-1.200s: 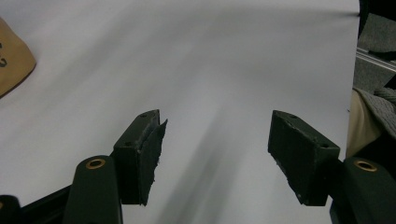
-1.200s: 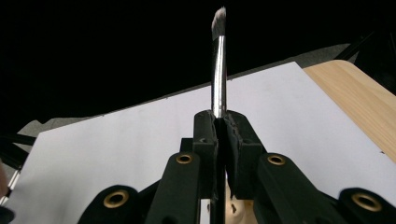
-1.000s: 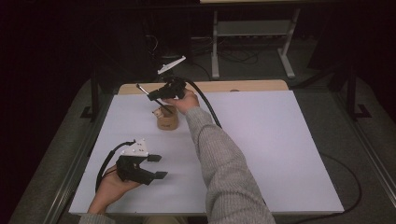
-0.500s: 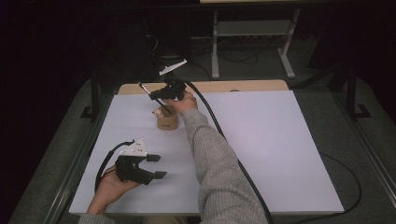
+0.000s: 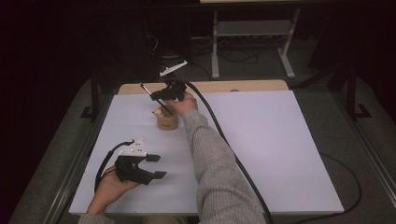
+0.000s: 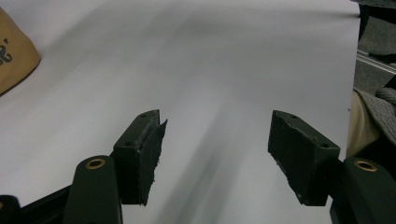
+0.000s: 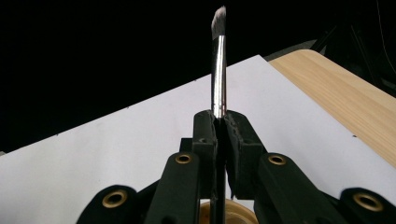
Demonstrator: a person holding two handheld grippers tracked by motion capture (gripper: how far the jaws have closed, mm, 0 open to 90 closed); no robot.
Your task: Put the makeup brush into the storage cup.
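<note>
At the near left of the white table, the left gripper rests low in the person's hand, its jaws spread wide with bare tabletop between them; in the left gripper view a corner of the tan cup sits well off to the side. Further right and farther back, that cup stands upright on the white surface, with nothing else close around it. Just above and behind the cup, the right gripper is pressed tight on a thin makeup brush, pinching its metal shaft so the bristle tip points up and away toward the dark back edge. The gripper's black cable trails back along the grey sleeve. Compared with a second ago, the brush is held at much the same spot over the cup, and the left gripper has not shifted.
</note>
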